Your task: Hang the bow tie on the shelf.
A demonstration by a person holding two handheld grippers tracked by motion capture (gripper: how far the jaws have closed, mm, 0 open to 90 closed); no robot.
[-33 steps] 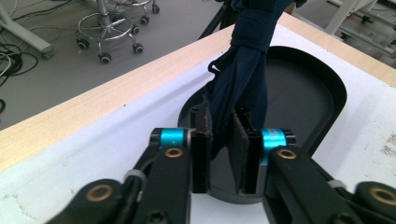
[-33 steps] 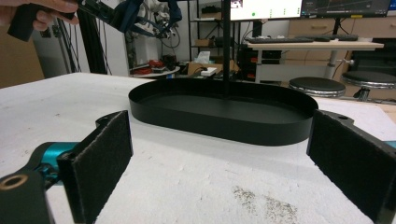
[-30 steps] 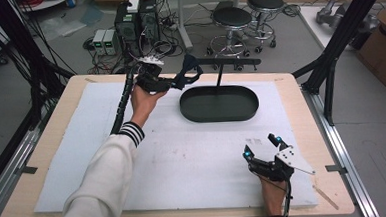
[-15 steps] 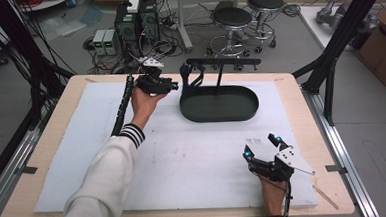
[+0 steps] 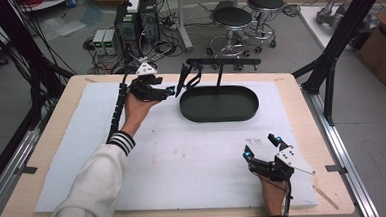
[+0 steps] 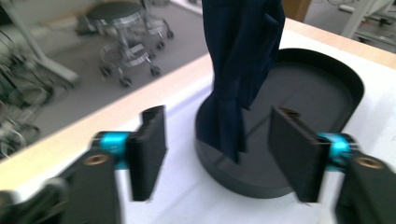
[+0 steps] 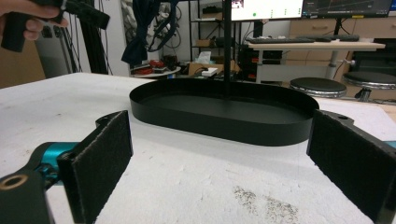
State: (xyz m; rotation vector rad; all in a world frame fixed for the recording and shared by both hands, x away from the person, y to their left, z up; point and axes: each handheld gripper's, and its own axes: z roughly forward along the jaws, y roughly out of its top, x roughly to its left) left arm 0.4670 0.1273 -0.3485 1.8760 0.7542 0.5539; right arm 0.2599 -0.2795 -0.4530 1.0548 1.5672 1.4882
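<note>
Left gripper (image 5: 174, 92): held at the far side of the bench (image 5: 290, 86); its fingers (image 6: 148, 149) are spread wide and nothing is gripped.
Dark cloth (image 6: 240, 70): seen hanging just beyond the left fingers, in line with the gap between them; it is not touched by either finger.
Stand: the cloth is draped from the end of a black crossbar (image 5: 223, 62), which is carried on a thin upright post (image 5: 220, 75) rising from the tray.
Black oval tray (image 5: 220, 115): set on the white mat (image 5: 183, 154), just past the left fingers and well ahead of the right fingers.
Right gripper (image 5: 263, 146): held low at the near edge of the bench; its fingers (image 7: 100, 163) are spread wide and empty, with bare mat between them.
Right hand (image 5: 273, 197): seen behind the right gripper.
</note>
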